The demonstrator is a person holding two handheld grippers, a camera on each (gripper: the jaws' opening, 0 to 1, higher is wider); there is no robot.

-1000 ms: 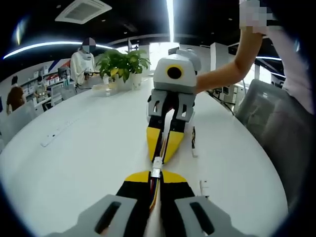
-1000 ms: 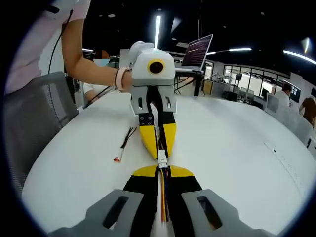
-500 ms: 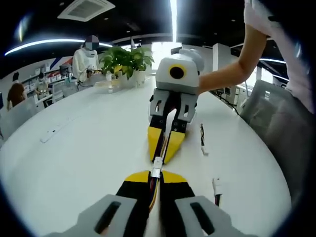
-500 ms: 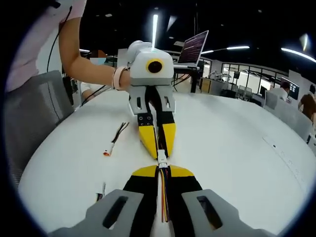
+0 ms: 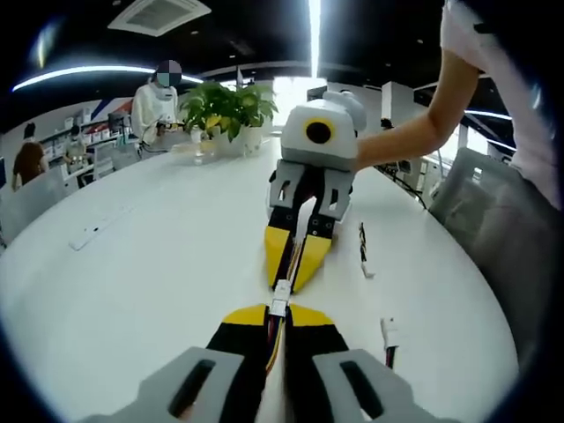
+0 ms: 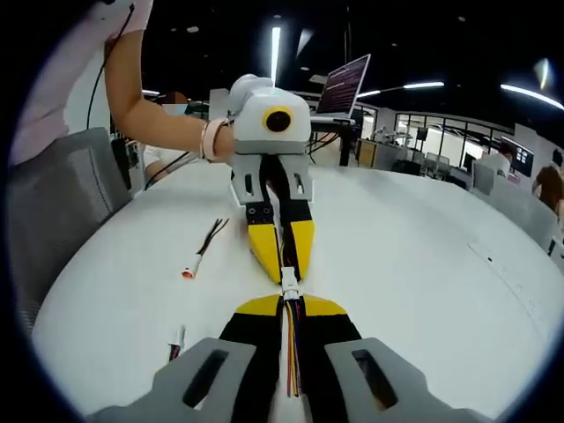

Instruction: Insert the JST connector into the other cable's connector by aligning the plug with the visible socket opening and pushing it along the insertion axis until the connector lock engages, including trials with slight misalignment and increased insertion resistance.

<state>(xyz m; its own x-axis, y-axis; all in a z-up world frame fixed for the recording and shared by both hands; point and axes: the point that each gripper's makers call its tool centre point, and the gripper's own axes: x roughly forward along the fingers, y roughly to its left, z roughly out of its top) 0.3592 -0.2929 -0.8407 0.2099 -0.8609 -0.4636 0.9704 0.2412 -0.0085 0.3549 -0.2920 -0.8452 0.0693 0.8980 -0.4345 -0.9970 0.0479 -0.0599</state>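
Overhead, long strip lights cross a dark ceiling above an open office, where a ceiling vent (image 5: 159,13) sits high in the left gripper view. Below spreads the big white rounded surface (image 5: 132,291), glossy and mostly bare. A grey chair (image 6: 53,220) stands at its edge beside the person, whose bare arm (image 6: 150,115) reaches in toward the tools. At the far end of the surface grows a leafy potted plant (image 5: 225,110), with a seated person (image 5: 154,106) just beside it; an open laptop (image 6: 342,86) stands raised at the far end in the right gripper view.

Near the middle of the surface the two tools meet nose to nose. The left tool (image 5: 279,319) is clenched on its multicoloured cable, and the right tool (image 6: 290,307) is likewise clenched on a cable (image 6: 291,348) of red, yellow and orange wires running back between its jaws. Between the yellow tips sits the white JST connector (image 6: 288,284), also seen at (image 5: 279,300), the two halves touching end to end; whether the lock has caught I cannot tell.

Spare cables lie apart on the surface: one with an orange-tipped plug (image 6: 201,256), and a smaller piece (image 6: 176,342) near the right tool.
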